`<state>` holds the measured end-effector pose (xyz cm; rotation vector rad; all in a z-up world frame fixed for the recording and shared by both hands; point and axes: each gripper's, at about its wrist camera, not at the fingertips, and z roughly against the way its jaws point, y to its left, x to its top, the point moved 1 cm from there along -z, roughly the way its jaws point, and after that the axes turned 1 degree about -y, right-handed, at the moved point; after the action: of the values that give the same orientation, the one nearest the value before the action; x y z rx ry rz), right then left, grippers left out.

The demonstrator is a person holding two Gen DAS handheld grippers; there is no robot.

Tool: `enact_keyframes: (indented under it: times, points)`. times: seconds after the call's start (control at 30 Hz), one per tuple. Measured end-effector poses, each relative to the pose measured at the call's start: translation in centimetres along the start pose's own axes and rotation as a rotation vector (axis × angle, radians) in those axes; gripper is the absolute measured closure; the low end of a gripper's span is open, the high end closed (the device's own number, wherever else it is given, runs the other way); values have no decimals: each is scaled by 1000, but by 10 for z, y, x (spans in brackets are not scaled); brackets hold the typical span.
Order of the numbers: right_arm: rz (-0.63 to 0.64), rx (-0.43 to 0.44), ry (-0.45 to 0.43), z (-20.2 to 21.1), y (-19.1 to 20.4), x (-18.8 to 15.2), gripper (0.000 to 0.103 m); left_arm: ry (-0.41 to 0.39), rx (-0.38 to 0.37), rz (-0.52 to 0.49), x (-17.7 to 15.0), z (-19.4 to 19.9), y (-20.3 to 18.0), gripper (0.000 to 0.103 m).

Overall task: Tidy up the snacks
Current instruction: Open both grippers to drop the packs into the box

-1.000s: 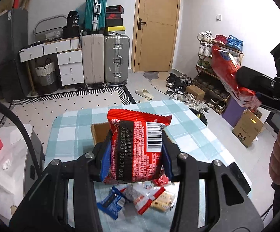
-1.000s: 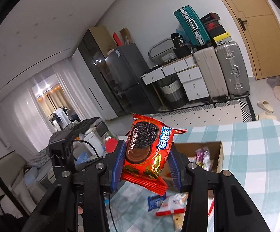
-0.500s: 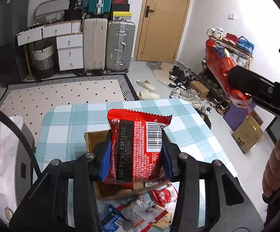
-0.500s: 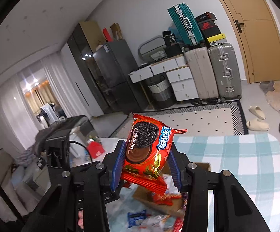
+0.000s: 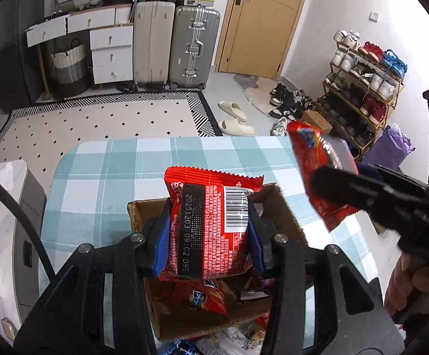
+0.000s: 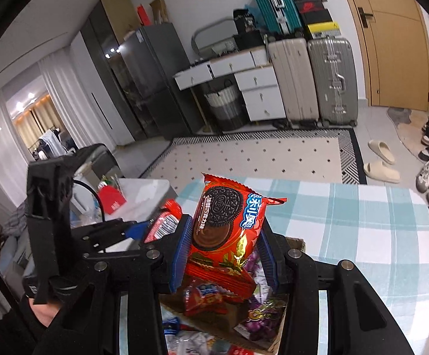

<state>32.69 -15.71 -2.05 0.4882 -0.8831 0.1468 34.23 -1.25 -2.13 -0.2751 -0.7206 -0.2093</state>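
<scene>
Left gripper (image 5: 207,233) pinches red snack pack (image 5: 208,224); right gripper (image 6: 226,254) pinches cookie pack (image 6: 226,222). Both above cardboard box (image 5: 285,207). 2 packs light, crinkly, slippery, contents crushable; grip mid-sides gently.

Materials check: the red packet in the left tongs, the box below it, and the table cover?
Red packet: looks like glossy plastic film; shiny highlights, crimped serrated top edge, printed barcode. Box: brown corrugated cardboard, matte, with raw edges and open flaps. Table cover: teal and white check, matte; probably woven cloth, though wipeable vinyl can't be ruled out from here.
</scene>
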Motion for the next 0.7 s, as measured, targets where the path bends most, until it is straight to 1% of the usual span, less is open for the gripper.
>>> enact_keyframes:
  times: [0.07,0.17,0.23,0.3,0.4,0.43,0.47,0.53,0.57,0.6,0.63,0.67,0.7]
  points:
    - [5,-9,25,-13,-4,-4,60,14,-8,3,-1,-13,4,62]
    - [11,-15,63,-30,-9,-12,60,57,-38,9,-6,-35,7,62]
    - [-4,-9,83,-42,-14,-18,60,73,-54,18,-9,-49,10,62]
    - [-34,5,105,-52,-22,-24,60,87,-57,23,-13,-59,14,62]
    - [-53,2,118,-63,-28,-32,60,116,-55,28,-19,-72,16,62]
    - [-55,-3,121,-64,-29,-33,60,127,-52,24,-20,-75,16,62]
    - [-56,-10,121,-65,-29,-34,60,129,-48,21,-21,-76,17,60]
    - [-52,-6,113,-62,-29,-34,60,127,-28,20,-22,-77,18,58]
    - [-49,-10,103,-59,-28,-33,59,119,-26,27,-21,-75,19,55]
    - [-46,-10,91,-55,-28,-32,56,114,-34,33,-21,-73,19,48]
    - [-43,-7,80,-51,-28,-31,53,114,-39,37,-20,-68,17,43]
    - [-40,-10,69,-46,-26,-30,52,114,-41,40,-20,-64,16,37]
    - [-37,-14,61,-42,-25,-29,52,103,-43,41,-19,-61,15,37]
